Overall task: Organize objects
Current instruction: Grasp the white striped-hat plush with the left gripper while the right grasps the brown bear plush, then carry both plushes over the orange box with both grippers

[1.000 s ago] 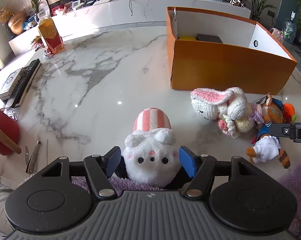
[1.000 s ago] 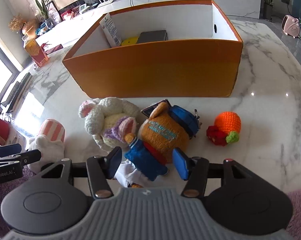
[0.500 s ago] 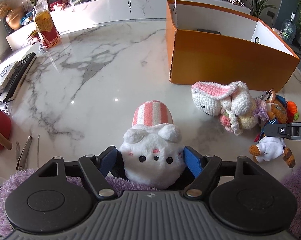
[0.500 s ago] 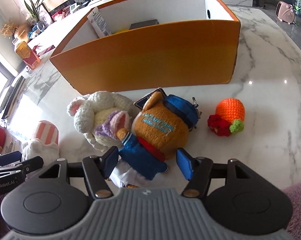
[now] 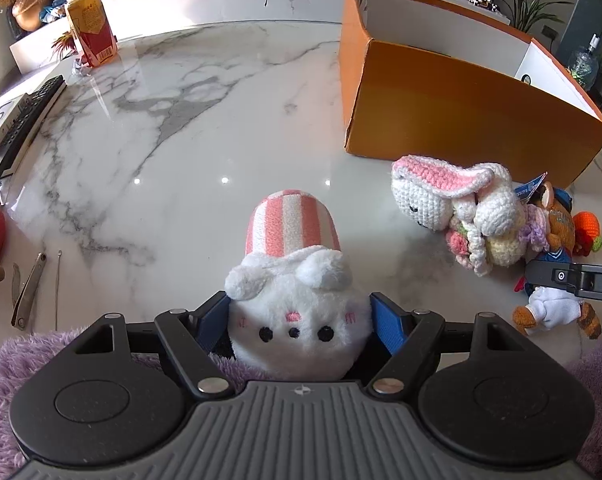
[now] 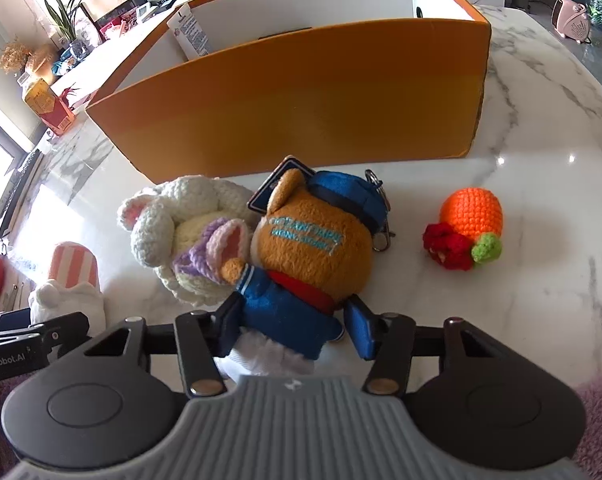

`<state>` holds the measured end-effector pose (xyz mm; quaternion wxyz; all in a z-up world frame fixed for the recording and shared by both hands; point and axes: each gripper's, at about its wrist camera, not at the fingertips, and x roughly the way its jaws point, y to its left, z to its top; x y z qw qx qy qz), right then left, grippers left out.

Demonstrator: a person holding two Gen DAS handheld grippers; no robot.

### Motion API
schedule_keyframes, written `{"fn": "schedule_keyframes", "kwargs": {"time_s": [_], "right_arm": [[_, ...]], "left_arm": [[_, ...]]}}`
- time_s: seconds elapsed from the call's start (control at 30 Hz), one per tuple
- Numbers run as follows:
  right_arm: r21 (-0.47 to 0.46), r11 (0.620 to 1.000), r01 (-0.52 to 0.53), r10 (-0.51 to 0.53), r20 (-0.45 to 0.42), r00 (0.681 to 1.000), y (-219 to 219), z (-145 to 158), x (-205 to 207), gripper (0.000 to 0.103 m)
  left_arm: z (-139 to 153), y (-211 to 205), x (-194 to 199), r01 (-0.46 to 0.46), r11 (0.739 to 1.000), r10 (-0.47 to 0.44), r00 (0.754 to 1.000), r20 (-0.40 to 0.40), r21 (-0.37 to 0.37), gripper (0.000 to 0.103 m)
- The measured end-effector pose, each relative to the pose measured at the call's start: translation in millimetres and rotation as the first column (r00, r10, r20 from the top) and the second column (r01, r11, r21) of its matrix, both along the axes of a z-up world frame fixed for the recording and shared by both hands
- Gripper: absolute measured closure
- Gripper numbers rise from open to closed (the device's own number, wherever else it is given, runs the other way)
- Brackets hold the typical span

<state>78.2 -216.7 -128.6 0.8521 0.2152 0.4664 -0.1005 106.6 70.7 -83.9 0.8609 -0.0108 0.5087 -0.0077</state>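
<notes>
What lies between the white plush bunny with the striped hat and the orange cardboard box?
Only bare marble tabletop separates the white plush bunny from the orange cardboard box; the left wrist view shows this.

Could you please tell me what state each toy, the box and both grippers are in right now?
White plush: lying on table, between left gripper jaws.
Left gripper: wide, pads beside plush.
Bear: lying face down, between the jaws.
Right gripper: closing around bear.
Crochet rabbit: lying on its side.
Crochet carrot: lying alone.
Orange box: open-topped, upright.
</notes>
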Motion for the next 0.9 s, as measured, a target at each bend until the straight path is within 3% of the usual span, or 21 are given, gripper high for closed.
{"fn": "schedule_keyframes", "kwargs": {"time_s": [0.23, 0.6, 0.77, 0.9], "right_arm": [[-0.008, 1.0, -0.007, 0.007, 0.006, 1.0, 1.8, 3.6, -6.1, 0.058], [0.006, 1.0, -0.014, 0.014, 0.081, 0.997, -2.5, 31.4, -33.7, 0.059], [0.015, 1.0, -0.016, 0.014, 0.12, 0.993, -6.2, 46.4, -43.5, 0.059], [0.014, 0.999, -0.03, 0.028, 0.163, 0.986, -11.4, 62.6, -50.5, 0.059]], "left_arm": [[0.2, -0.8, -1.9, 0.003, 1.0, -0.003, 1.0, 0.01, 0.005, 0.025], [9.8, 12.6, -6.8, -0.041, 0.995, 0.045, 0.998, 0.04, -0.092, 0.031], [27.7, 15.7, -12.2, -0.05, 0.989, 0.061, 0.995, 0.077, -0.139, 0.031], [55.5, 7.6, -13.9, 0.004, 0.983, 0.019, 0.992, 0.122, -0.182, 0.031]]}}
